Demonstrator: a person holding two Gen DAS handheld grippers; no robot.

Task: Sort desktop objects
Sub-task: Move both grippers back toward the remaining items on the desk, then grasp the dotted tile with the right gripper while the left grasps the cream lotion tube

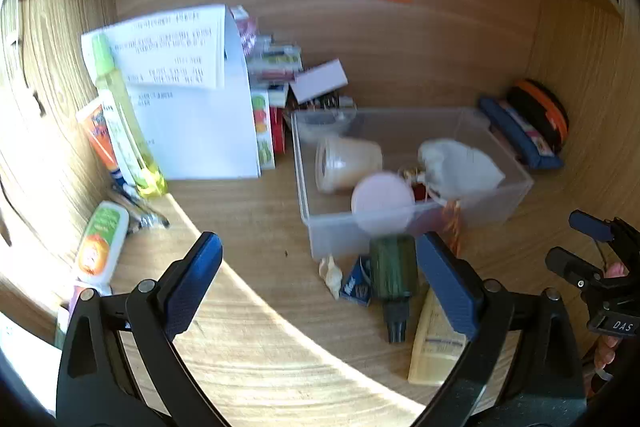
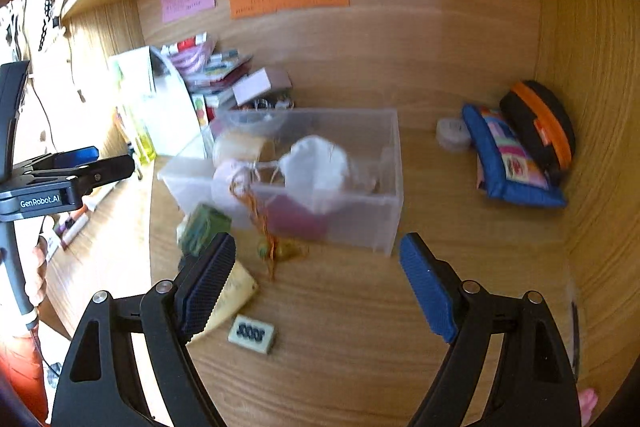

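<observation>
Tongs on both sides stand apart with nothing between them. The left tongs [image 1: 320,279] hover over the desk [image 1: 248,227] near its front, pointing at a clear bin [image 1: 320,239] in the middle. The right tongs [image 2: 320,283] hover to the right of them, pointing at the bin's [image 2: 360,223] front wall.

Inside the bin lie a pale tub [image 1: 346,163] on its side, a pink lid [image 1: 382,201], and a white pouch [image 1: 456,163]. An orange tassel [image 2: 260,223] hangs over its front rim down to the desk.

Just in front of the bin, a green bottle [image 1: 392,269] lies with its black cap toward the camera. A small shell [image 1: 332,273] and a blue packet [image 1: 356,285] lie left of it; a yellow packet [image 1: 434,347] lies right of it, partly under the left tongs' right finger. A small eraser [image 2: 252,333] lies nearer the front.

Against the right wall lean a blue pouch [image 2: 508,159] and a black-and-orange case [image 2: 540,123].
</observation>
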